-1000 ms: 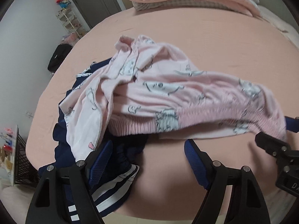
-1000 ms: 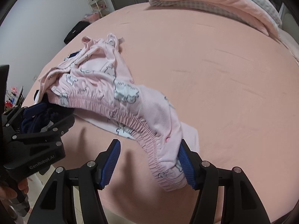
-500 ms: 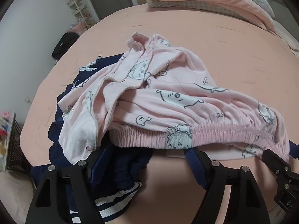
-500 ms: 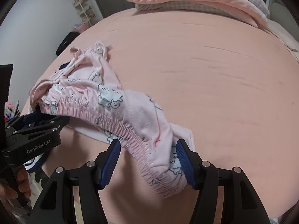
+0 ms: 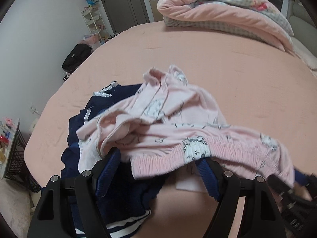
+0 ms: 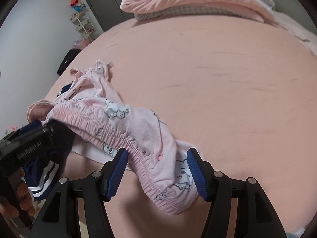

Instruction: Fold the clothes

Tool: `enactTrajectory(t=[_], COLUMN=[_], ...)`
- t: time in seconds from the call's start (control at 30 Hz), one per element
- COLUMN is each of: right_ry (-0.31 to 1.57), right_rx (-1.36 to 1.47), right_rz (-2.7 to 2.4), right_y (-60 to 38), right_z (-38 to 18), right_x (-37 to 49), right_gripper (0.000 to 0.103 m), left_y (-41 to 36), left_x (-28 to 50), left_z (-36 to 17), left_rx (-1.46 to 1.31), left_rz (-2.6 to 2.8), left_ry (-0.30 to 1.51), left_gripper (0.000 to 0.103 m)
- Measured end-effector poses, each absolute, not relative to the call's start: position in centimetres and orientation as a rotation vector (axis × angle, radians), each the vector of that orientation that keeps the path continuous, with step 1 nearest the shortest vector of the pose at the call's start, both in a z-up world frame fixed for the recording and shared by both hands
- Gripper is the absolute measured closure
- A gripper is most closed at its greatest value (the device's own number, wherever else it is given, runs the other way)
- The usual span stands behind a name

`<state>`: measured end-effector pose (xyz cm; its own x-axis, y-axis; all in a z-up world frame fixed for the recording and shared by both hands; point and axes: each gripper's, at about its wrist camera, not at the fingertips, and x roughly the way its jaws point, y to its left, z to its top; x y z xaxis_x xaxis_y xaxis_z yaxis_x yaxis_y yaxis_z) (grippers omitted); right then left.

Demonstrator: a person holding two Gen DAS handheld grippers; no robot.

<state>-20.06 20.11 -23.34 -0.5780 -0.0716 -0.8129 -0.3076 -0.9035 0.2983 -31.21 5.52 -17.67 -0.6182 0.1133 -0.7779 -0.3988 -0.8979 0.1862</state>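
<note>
Pink printed pants [image 5: 178, 130] with an elastic waistband lie bunched on the pink bed [image 5: 227, 63], partly over a navy garment [image 5: 103, 134] with white stripes. My left gripper [image 5: 158, 174] is open, its blue pads under the left part of the waistband. My right gripper [image 6: 156, 170] is open, with the waistband's right end [image 6: 158, 180] draped between its pads. The pants also show in the right wrist view [image 6: 122, 119], and the left gripper body [image 6: 25, 148] is at that view's left edge.
A folded pink quilt [image 5: 223, 17] lies at the bed's far end. A white shelf [image 5: 93, 21], a black bag [image 5: 77, 57] and a dark door [image 5: 122, 2] stand beyond the bed's left side. A wire rack [image 5: 11, 150] sits near the left.
Both grippers have moved in under the waistband and lifted it. The pants have bunched up and shifted toward the grippers. The jaws stay open.
</note>
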Motion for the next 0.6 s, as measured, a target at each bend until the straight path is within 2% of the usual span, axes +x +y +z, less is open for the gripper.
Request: enactTrajectory(t=[0.33,0.6], right_ry=[0.633,0.515], right_rx=[-1.404,-1.41], right_rz=[2.629,2.642], right_y=[20.1,19.1], right_z=[-24.1,-24.2], right_x=[-21.0,-21.5], right_gripper=[0.041,0.041], left_y=[6.4,6.6], left_x=[-32.1,-32.7], left_z=[-16.8,-16.1], left_rx=[-1.225,-1.227], left_rz=[2.536,2.55], left_ry=[0.496,0.501], left_gripper=[0.027,0.027])
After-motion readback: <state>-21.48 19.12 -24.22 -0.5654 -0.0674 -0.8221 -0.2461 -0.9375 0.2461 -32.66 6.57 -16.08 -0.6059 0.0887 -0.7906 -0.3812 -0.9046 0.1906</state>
